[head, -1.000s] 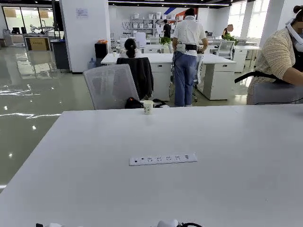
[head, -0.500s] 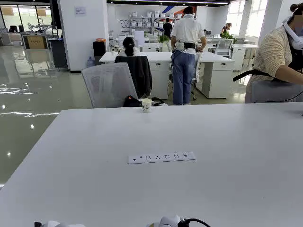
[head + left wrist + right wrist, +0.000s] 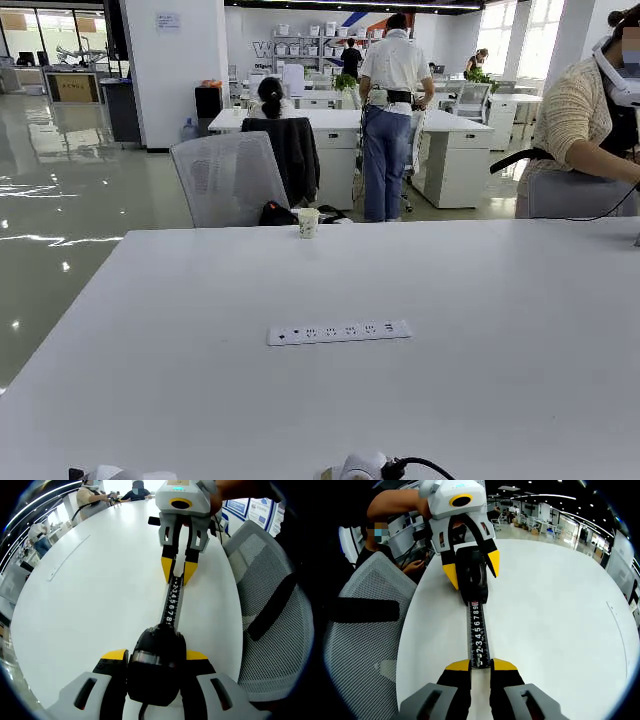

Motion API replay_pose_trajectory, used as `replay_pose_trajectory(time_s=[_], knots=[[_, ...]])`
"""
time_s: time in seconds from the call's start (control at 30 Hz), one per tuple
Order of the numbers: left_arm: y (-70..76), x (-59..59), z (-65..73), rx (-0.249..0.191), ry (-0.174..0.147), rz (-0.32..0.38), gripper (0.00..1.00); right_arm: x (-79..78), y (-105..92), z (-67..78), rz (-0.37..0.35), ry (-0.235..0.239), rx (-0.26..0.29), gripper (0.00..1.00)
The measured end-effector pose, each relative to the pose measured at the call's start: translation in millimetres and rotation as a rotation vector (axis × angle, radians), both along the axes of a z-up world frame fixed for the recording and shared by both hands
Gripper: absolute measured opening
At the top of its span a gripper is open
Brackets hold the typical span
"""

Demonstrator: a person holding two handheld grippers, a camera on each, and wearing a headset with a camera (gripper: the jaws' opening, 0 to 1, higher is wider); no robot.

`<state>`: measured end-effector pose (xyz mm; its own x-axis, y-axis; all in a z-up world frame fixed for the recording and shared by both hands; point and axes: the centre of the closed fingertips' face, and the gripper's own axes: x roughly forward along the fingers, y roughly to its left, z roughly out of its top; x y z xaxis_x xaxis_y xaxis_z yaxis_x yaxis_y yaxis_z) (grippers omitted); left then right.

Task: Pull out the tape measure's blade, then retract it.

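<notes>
The case (image 3: 155, 662) of the tape measure sits upright between the jaws of the left gripper (image 3: 155, 655), which are closed on its black sides; the blade (image 3: 171, 605) runs straight out of it, numbers up, to the right gripper (image 3: 481, 666), whose yellow tips are pinched together on the blade's free end; only a short length is out, the printed numbers reaching about nine at the mouth of the case. All this hangs low over the white table (image 3: 100, 590), near the edge next to a mesh chair (image 3: 270, 605); whether the blade touches the top, I cannot tell. A power strip (image 3: 340, 332) lies well apart, out in the middle of the table. I judge the pull to be barely begun, with most of the blade left to draw and the whole return to come. The main risk is the thin blade sliding out from the right tips, since the hold is on a narrow, slick strip; the spring would then whip it back into the case. If the two grippers drift out of line, the blade may twist or kink, or the case may turn in the left jaws; and if the return is let go all at once rather than fed back, the end hook may slam the case mouth.
</notes>
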<state>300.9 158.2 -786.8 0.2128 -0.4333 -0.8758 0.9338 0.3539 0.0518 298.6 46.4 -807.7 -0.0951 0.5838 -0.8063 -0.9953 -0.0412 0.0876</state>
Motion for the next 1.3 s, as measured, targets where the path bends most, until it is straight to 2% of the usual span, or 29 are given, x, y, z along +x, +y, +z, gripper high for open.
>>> replay_pose_trajectory(time_s=[1.3], knots=[[-0.6, 2.2, -0.8, -0.001, -0.002, 0.003, 0.36, 4.5, -35.3, 0.2, -0.029, 0.015, -0.002, 0.10]])
